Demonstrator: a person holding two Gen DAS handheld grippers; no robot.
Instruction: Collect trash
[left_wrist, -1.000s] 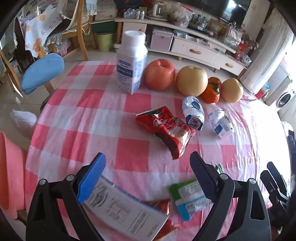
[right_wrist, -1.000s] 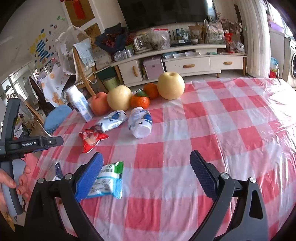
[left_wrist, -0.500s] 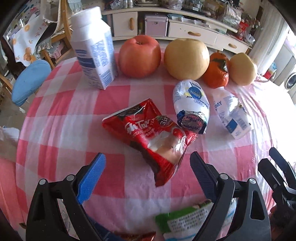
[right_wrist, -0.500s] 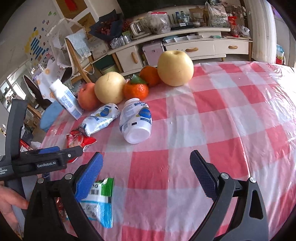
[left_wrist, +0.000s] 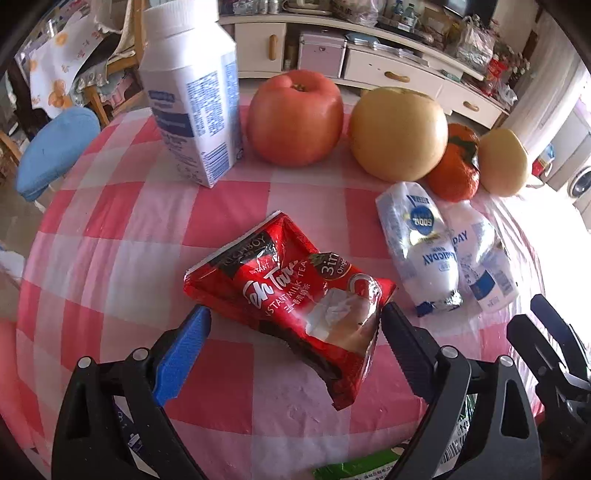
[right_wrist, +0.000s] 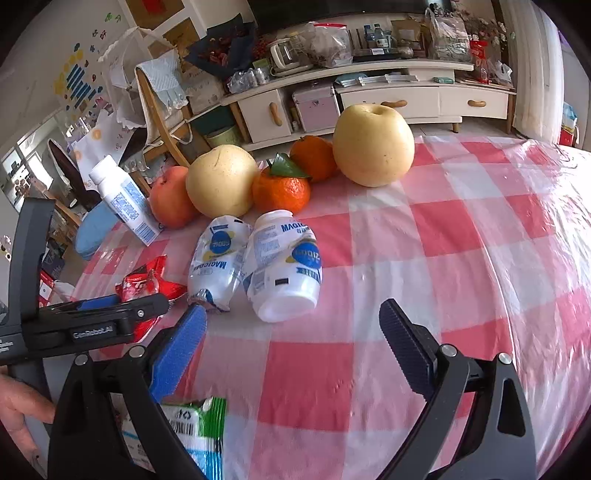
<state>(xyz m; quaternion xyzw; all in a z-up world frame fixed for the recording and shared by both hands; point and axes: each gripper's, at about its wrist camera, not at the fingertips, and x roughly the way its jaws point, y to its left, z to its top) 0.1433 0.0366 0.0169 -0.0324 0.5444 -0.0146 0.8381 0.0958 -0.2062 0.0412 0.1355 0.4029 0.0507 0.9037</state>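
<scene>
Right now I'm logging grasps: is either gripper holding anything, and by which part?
Nothing is held. The left gripper is open around the red tea packet; the right gripper is open.

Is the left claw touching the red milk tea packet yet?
Cannot tell. In the left wrist view the open left claw straddles the red milk tea packet, but no contact or gap shows plainly.

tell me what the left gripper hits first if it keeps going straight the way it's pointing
Most likely the red milk tea packet: it lies directly between the open fingers of the left gripper, its near end already level with the fingertips. Height above the tablecloth is unclear.
</scene>
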